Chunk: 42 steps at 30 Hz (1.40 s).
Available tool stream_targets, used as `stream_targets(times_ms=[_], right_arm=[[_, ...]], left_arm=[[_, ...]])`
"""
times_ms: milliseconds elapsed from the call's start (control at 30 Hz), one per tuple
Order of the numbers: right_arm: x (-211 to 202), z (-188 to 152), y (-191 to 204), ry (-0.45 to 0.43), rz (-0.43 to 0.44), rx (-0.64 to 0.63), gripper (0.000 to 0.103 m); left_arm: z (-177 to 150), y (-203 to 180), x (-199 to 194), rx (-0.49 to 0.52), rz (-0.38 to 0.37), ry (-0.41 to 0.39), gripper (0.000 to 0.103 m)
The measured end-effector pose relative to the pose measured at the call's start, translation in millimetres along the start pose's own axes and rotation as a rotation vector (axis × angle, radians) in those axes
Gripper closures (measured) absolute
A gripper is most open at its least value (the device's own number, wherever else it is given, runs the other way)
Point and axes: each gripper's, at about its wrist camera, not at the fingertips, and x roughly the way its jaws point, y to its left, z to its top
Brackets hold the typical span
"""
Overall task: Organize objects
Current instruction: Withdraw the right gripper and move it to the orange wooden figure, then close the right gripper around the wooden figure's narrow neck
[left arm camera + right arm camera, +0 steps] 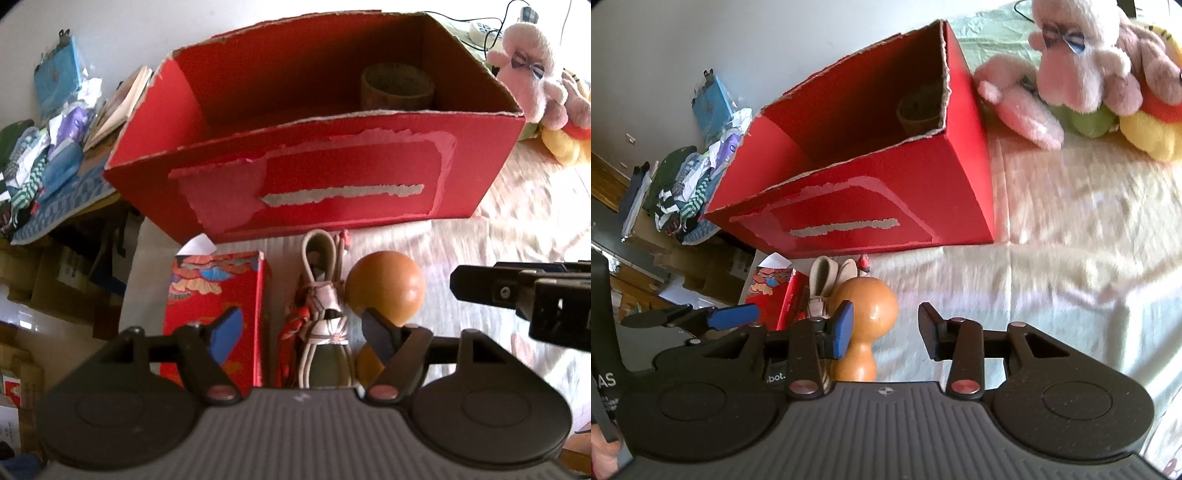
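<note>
A big open red cardboard box (314,184) stands on the bed; it also shows in the right wrist view (857,206). A woven cup (397,86) sits inside it at the right. In front of the box lie a small red patterned carton (210,306), a green pouch with white cords (325,317) and an orange gourd (386,284). My left gripper (301,332) is open, its jaws on either side of the pouch. My right gripper (884,328) is open and empty, just right of the gourd (866,306).
Plush toys (1086,66) lie on the cream bedspread (1052,229) to the right of the box. A pile of clothes and books (48,147) sits on a low surface at the left. The bed's left edge drops to the floor.
</note>
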Motion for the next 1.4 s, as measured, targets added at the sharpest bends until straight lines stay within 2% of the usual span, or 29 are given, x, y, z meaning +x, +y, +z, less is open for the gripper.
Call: stream_targets(times_ms=[133,1400], right_arm=[[1.9,-0.9,-1.5,0.014,0.027,0.018,0.061],[8.8,-6.2,-3.1,0.073,0.091,0.002,0.062]], left_arm=[[-1.0,-0.3,-0.3,0.002,-0.001,-0.002,0.022],[-6.7,-10.3,5.0,0.044,0.0,0.026,0.02]])
